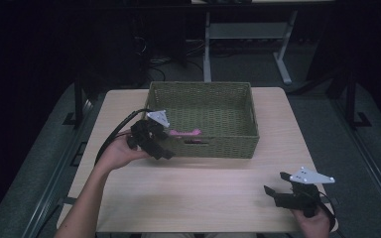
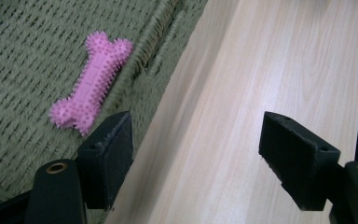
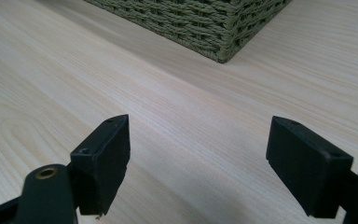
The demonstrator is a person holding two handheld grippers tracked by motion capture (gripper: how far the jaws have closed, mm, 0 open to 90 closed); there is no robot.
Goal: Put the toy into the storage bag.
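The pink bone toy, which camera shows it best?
The left gripper view: the pink bone toy lies close and whole on the basket floor. The high view shows it small, partly behind the left claw.

I've got the bone toy (image 1: pixel 185 133) in the basket (image 1: pixel 203 94) by its near wall; left gripper (image 1: pixel 159 151) at that wall, right gripper (image 1: pixel 274 187) well apart on the table (image 1: pixel 203 193).
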